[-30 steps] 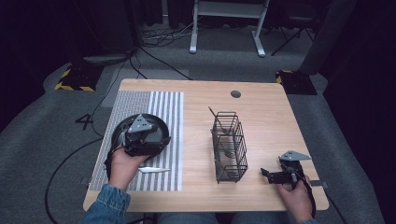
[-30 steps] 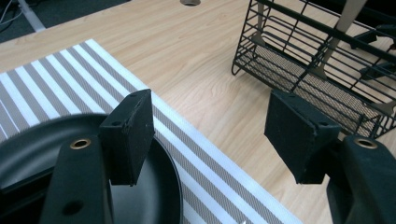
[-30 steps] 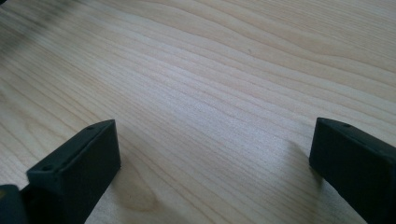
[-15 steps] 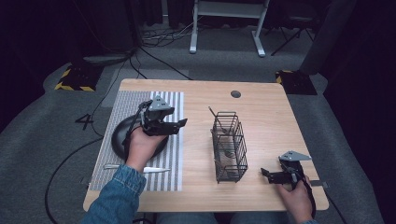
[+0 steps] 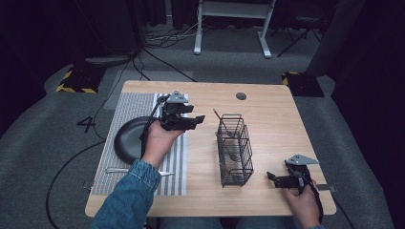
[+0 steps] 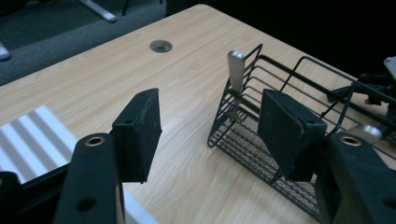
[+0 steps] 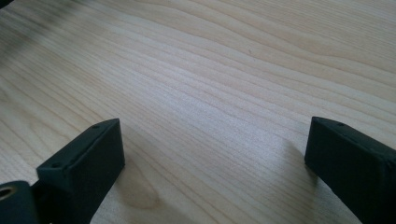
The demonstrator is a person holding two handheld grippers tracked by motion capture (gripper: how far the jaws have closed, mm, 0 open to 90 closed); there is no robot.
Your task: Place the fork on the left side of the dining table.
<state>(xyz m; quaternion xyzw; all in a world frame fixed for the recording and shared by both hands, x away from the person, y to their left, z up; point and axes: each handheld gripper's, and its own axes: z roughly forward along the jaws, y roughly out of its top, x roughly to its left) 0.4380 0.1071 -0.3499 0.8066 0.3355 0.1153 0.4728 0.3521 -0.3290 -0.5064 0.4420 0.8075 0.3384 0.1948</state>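
Observation:
A black wire basket (image 5: 234,150) stands on the wooden table right of centre, with a metal utensil handle (image 5: 219,117) sticking out of its far end. My left gripper (image 5: 198,119) hangs open just left of the basket, above the striped mat's right edge, and points toward it. In the left gripper view the jaws (image 6: 210,102) have just been closing a little with nothing between them; the basket (image 6: 299,84) and the handle (image 6: 236,65) lie beyond the right pad. My right gripper (image 5: 271,177) rests open near the front right corner, its jaws (image 7: 212,135) over bare wood.
A black round plate (image 5: 126,140) lies on the grey striped mat (image 5: 129,107) at the left. A table knife (image 5: 119,170) lies on the mat near the front edge. A cable hole (image 5: 241,96) sits near the table's far edge.
My left hand has lifted off the black plate and travelled right toward the basket. The right hand has kept still.

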